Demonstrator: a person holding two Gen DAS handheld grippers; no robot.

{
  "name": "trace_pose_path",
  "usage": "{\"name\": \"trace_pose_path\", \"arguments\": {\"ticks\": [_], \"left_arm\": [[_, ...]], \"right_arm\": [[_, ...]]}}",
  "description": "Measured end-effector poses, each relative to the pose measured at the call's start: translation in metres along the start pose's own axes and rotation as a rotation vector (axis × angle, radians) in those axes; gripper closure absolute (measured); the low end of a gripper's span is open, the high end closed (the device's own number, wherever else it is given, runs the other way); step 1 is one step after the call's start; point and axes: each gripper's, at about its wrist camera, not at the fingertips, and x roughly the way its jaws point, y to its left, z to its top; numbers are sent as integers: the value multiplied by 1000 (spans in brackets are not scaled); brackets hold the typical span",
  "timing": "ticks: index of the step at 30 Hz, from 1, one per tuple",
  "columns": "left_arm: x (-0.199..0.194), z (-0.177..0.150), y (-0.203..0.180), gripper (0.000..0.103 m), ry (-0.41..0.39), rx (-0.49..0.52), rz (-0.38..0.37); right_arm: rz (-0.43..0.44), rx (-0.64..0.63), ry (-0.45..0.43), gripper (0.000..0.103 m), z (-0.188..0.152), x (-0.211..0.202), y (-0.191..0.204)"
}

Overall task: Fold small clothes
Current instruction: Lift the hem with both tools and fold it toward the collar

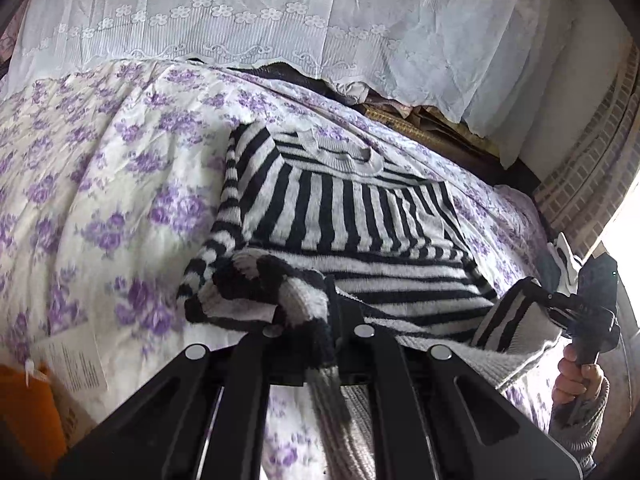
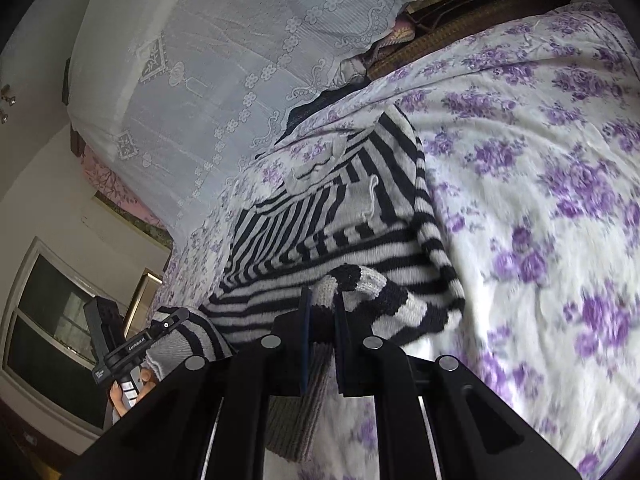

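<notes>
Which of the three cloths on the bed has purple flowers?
The bedsheet under the striped sweater; the lace cover behind is plain white.

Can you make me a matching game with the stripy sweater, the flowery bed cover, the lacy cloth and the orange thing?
Things:
1. black-and-white striped knit sweater
2. white bedspread with purple flowers
3. white lace cloth
4. orange object

Descriptions:
A. bottom-left corner, left wrist view
B. pinched by both grippers
C. hanging behind the bed
D. under the sweater

Pairs: 1-B, 2-D, 3-C, 4-A
</notes>
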Motion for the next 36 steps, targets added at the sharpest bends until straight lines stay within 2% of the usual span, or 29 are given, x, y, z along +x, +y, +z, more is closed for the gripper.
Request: {"name": "trace_pose_path", "arguments": {"ticks": [8,23,36], "left_arm": [[13,28,1,98,-34,-3,33],[52,68,12,98,-35,-26,77],[101,114,28,98,-42,-62,119]], "right_arm": [[-24,21,-9,93,27,19,-2],[-45,53,-36,93,76,64,-7],[-42,139,-46,92,130,120,-39]]}}
